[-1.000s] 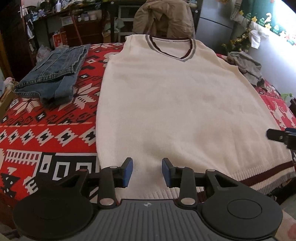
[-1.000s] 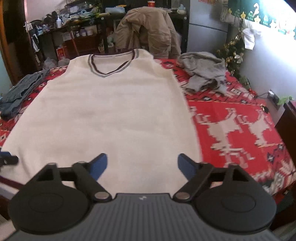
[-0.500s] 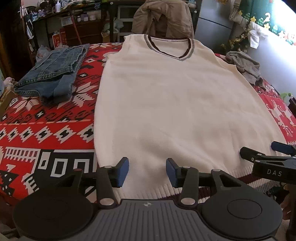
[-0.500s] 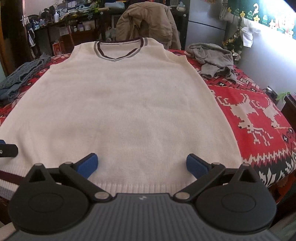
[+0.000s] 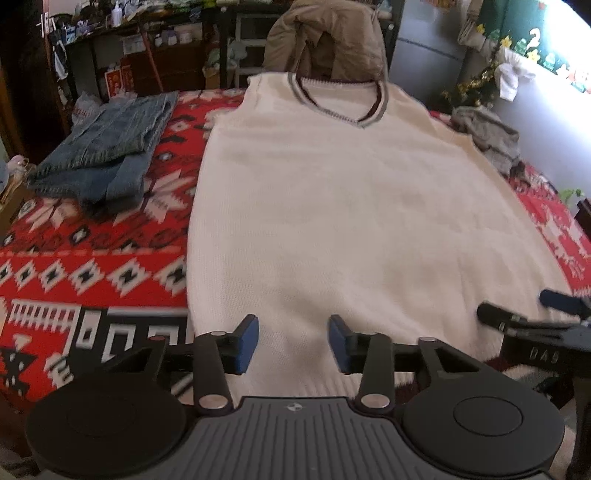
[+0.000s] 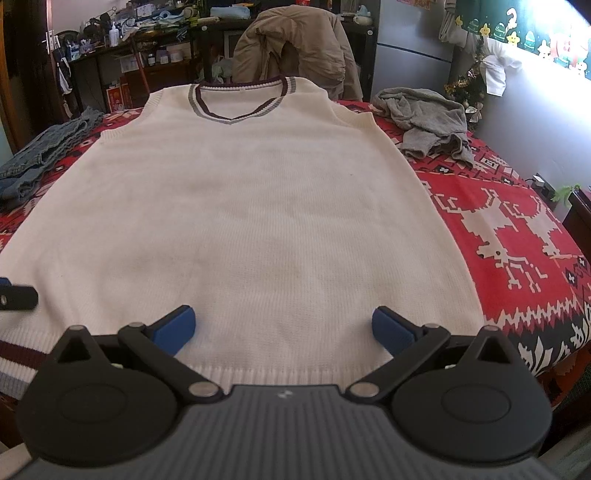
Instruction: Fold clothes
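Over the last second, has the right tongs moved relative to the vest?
Yes. The right tongs has come down and in toward the vest: its hem now lies between the wide-open pads, and the collar sits lower in the right wrist view.

vest [image 6: 240, 206]: matt cream knit; jeans [image 5: 107, 147]: rough denim; blanket [image 6: 517, 236]: woven

Right gripper [image 5: 532, 314] cut off at frame edge, vest [image 5: 351, 221] hem hidden behind gripper body, shelf items [image 6: 147, 22] too small to identify

Black hand-held gripper [image 5: 293, 341] — blue pads [image 5: 248, 343], silver pivot screws, ribbed grey housing
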